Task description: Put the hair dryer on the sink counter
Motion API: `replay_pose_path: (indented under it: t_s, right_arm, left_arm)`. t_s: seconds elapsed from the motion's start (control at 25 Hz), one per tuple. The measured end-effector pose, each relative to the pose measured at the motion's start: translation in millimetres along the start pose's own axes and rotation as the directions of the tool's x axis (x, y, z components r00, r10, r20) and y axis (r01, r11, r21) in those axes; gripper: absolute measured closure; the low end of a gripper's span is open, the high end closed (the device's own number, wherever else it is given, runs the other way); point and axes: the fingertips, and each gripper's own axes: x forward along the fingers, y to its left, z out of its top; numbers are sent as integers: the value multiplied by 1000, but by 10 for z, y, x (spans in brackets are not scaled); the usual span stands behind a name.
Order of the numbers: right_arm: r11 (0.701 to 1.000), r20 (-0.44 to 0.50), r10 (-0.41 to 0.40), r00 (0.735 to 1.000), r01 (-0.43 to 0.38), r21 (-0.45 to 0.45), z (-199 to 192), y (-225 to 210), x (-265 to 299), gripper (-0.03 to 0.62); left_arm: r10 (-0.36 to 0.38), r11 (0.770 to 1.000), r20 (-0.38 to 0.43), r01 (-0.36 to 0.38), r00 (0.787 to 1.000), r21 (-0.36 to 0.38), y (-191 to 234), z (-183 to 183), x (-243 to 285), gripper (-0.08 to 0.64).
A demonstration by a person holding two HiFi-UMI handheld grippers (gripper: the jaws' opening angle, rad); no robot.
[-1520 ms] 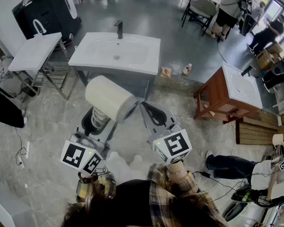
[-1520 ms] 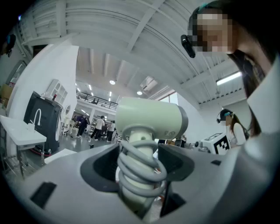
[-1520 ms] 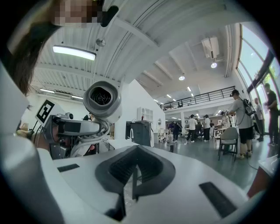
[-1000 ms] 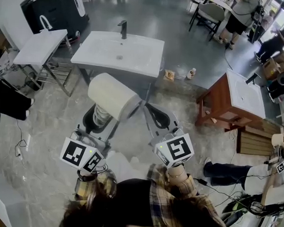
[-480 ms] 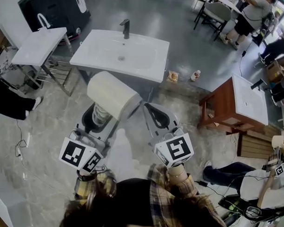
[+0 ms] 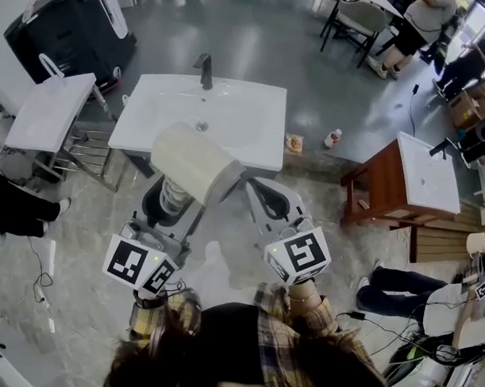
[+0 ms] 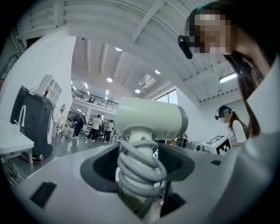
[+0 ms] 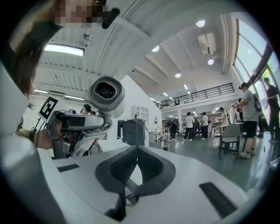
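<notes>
A cream hair dryer (image 6: pixel 192 159) is held upright by its handle, around which a grey cord (image 6: pixel 172 196) is coiled. My left gripper (image 6: pixel 172 204) is shut on that handle; in the left gripper view the hair dryer (image 7: pixel 148 119) rises between the jaws of the left gripper (image 7: pixel 140 175). Its barrel overlaps the front edge of the white sink counter (image 6: pixel 237 117), which carries a black faucet (image 6: pixel 203 68). My right gripper (image 6: pixel 266 199) hovers beside it, shut and empty. From the right gripper (image 8: pixel 137 151) I see the hair dryer's rear (image 8: pixel 106 94).
A smaller white sink on a metal stand (image 6: pixel 47 106) is at the left, with a black machine (image 6: pixel 69 28) behind it. A wooden cabinet with a basin (image 6: pixel 406 175) stands at the right. Small bottles (image 6: pixel 333 138) lie on the floor. Chairs and people are at the back right.
The white sink counter has come closer in the head view, so the dryer's barrel now overlaps its front edge. Both grippers keep their pose and the left keeps its hold.
</notes>
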Motion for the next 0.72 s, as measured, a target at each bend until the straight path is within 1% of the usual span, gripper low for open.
replay_pose_path:
  t_s: [0.36, 0.56, 0.72]
  right_arm:
    - [996, -18, -93, 996, 92, -13, 27, -295, 630, 577]
    - [991, -32, -134, 990, 134, -11, -75, -353, 697, 577]
    - [989, -50, -149, 988, 149, -11, -132, -358, 841, 577]
  left_arm:
    - [-81, 997, 3, 81, 997, -13, 667, 66, 486, 278]
    - [-117, 993, -5, 117, 993, -16, 759, 20, 555, 278]
    - [-130, 991, -17, 130, 991, -27, 914, -24, 630, 278]
